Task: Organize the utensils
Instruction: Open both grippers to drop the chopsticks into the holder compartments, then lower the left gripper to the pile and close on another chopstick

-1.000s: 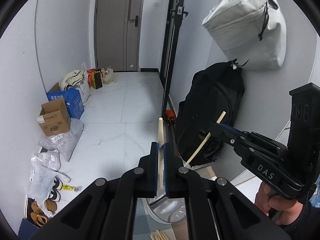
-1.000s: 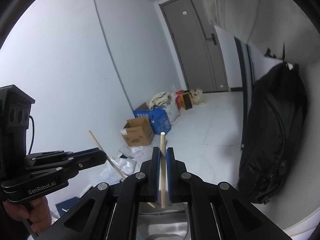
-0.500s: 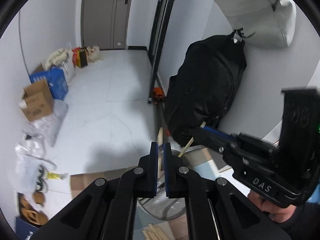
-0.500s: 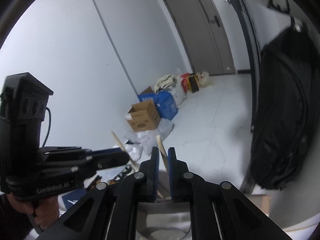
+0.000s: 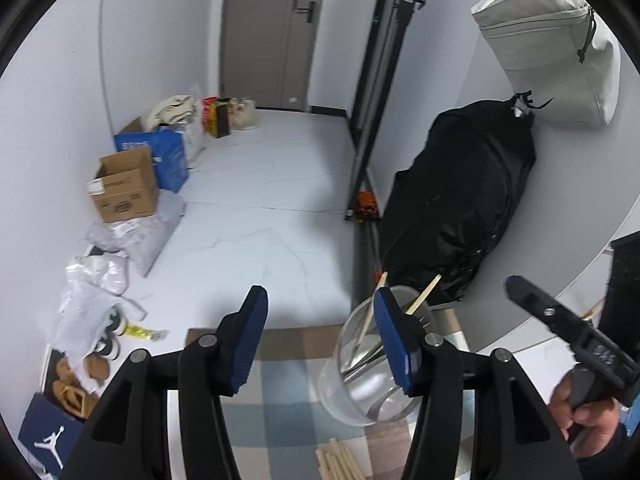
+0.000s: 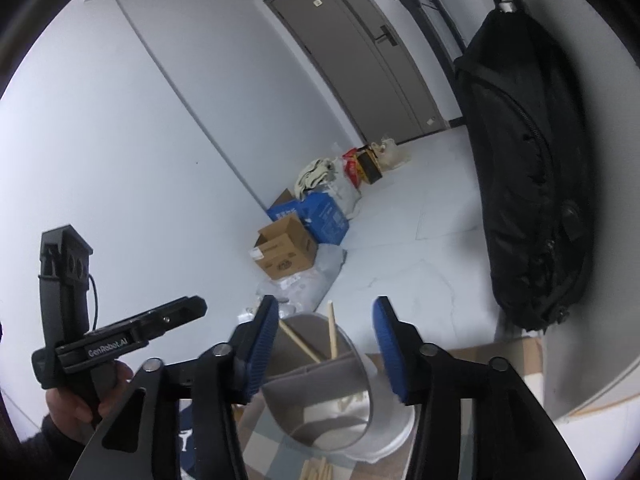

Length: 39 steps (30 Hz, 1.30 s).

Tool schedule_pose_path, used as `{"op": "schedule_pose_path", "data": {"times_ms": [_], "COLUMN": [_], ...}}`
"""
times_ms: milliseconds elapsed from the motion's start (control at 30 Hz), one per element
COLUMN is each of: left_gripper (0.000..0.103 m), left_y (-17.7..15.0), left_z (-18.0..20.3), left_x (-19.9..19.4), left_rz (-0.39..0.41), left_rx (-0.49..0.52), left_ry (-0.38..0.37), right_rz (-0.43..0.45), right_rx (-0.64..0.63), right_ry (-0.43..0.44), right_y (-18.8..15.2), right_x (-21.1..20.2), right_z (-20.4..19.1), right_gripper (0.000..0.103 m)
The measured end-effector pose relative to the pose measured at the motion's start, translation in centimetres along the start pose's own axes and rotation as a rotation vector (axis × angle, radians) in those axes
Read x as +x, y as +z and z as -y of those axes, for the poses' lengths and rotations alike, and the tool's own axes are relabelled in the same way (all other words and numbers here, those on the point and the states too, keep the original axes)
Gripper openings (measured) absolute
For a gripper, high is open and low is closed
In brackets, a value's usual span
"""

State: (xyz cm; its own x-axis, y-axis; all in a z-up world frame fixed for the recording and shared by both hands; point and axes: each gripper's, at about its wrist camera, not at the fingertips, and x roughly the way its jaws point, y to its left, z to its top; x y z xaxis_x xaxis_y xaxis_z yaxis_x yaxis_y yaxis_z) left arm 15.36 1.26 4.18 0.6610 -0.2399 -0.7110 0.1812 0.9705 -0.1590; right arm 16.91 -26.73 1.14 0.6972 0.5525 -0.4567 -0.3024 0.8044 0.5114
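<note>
Release of two chopsticks into the glass holder

Both the left gripper [image 5: 320, 336] and right gripper [image 6: 325, 346] are opening, nothing between their pads; the chopsticks [image 6: 331, 334] lean inside the glass holder [image 5: 360, 396]. Next, probably, a lift clear of its rim toward the loose sticks [image 5: 340, 460] below, only partly visible, near the table edge

Two pale wooden chopsticks [image 6: 331, 335] lean crossed inside a clear glass jar [image 5: 360, 372], tips poking above its rim. The jar stands upright on a checked cloth [image 5: 280, 384], more loose chopsticks [image 5: 338, 458] lying just beside it.
</note>
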Motion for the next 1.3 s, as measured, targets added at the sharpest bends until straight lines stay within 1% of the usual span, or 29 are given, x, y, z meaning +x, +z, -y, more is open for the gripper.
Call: {"op": "schedule_pose_path", "data": {"times_ms": [33,67,200,267,333,433,533,733,800,867,933,1033,1300], "left_gripper": [0.057,0.058,0.059,0.06,0.071,0.078,0.08,0.081,0.081,0.082,0.086,0.087,0.087], "left_y": [-0.3,-0.4,-1.4,-1.7,-2.1,-2.8,-3.9,-6.3,-7.1,-8.0,-8.8,-10.0,-13.0], "left_z": [-0.1,-0.3,-0.3,-0.2,0.1,0.3,0.3,0.1,0.2,0.1,-0.3,-0.6,-1.6], "left_x": [-0.3,-0.2,-1.3,-2.0,-2.8,-4.2,-5.2,-6.2,-6.3,-6.5,-6.2,-5.9,-4.6], "left_rz": [0.005,0.007,0.023,0.032,0.051,0.094,0.115,0.132,0.135,0.132,0.117,0.102,0.034], "left_rx": [-0.004,-0.005,-0.006,-0.005,-0.008,-0.005,-0.004,-0.006,-0.002,-0.003,-0.018,-0.03,-0.06], "left_ry": [0.012,0.025,0.061,0.078,0.099,0.12,0.133,0.131,0.137,0.136,0.134,0.136,0.135], "right_rz": [0.005,0.009,0.02,0.025,0.033,0.043,0.049,0.064,0.063,0.056,0.051,0.042,-0.009], "right_rx": [-0.005,-0.01,-0.033,-0.038,-0.04,-0.049,-0.063,-0.104,-0.122,-0.136,-0.147,-0.163,-0.234], "right_ry": [-0.001,-0.002,-0.003,-0.001,-0.001,-0.004,-0.005,-0.024,-0.031,-0.038,-0.046,-0.056,-0.077], "right_y": [-0.2,-0.4,-1.4,-1.9,-2.3,-3.1,-3.8,-5.9,-6.8,-7.7,-8.4,-9.6,-13.0], "right_x": [-0.4,-0.7,-2.2,-3.1,-3.8,-4.8,-5.6,-7.1,-7.3,-7.5,-7.6,-7.7,-7.0], "right_z": [-0.3,-0.6,-1.8,-2.3,-2.8,-3.5,-4.3,-5.7,-5.9,-6.1,-6.1,-6.2,-6.6], "right_gripper": [0.057,0.059,0.064,0.07,0.074,0.076,0.079,0.092,0.094,0.097,0.1,0.102,0.103]}}
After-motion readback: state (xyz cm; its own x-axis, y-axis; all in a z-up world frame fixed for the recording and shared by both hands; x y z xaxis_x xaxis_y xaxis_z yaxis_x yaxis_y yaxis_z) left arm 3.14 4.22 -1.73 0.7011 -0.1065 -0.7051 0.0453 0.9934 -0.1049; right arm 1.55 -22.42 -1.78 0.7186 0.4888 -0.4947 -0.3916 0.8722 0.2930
